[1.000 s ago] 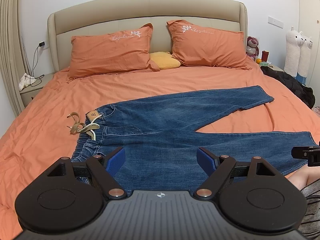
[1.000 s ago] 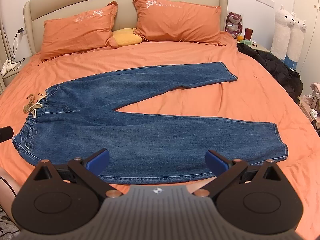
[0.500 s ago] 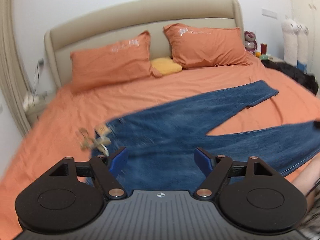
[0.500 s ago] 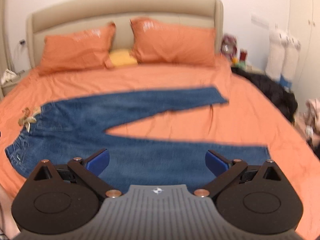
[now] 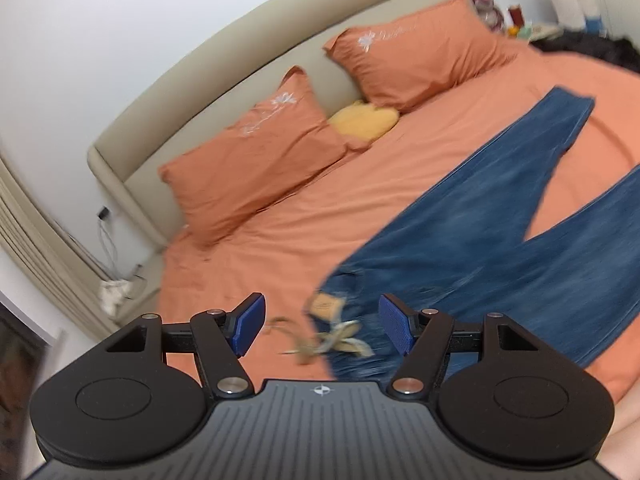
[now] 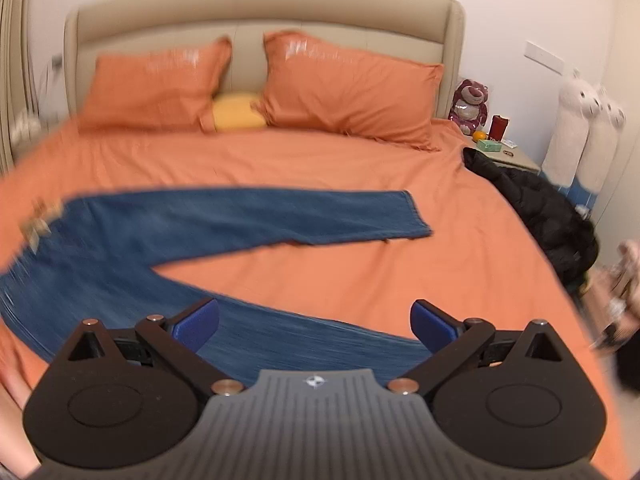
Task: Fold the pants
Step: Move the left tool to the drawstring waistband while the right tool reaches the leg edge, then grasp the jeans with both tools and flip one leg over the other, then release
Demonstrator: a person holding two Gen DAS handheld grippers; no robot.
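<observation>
Your left gripper (image 5: 321, 326) hovers above the waist end of the jeans (image 5: 480, 248). Its blue pads (image 5: 249, 322) stand well apart, and the jaws have just been closing a little. Nothing is pinched between them; the tan drawstring (image 5: 332, 342) and the waistband show through the gap, lying on the bed below. This view is tilted, so the bed runs slantwise across it.

Your right gripper (image 6: 314, 322) hovers over the lower part of the near trouser leg. Its pads (image 6: 198, 322) are spread wide and grip nothing; only denim and sheet show in the gap.

The jeans (image 6: 224, 220) lie flat on the orange sheet (image 6: 360, 168), across the width of the bed. The waist is toward the bed's left edge and the hems toward its right edge. The two legs are spread in a V. The far leg ends near the middle of the bed. The near leg runs along the foot edge, and its hem is hidden behind your right gripper. A tan patch sits on the waistband beside the drawstring.

At the head of the bed two orange pillows (image 6: 160, 88) lean on the beige headboard (image 6: 248, 4). A small yellow cushion (image 6: 236, 114) sits between them. A black jacket (image 6: 536, 204) lies at the bed's right edge, beside a nightstand. Motion blur softens both views, and finer detail of the waistband cannot be told.
</observation>
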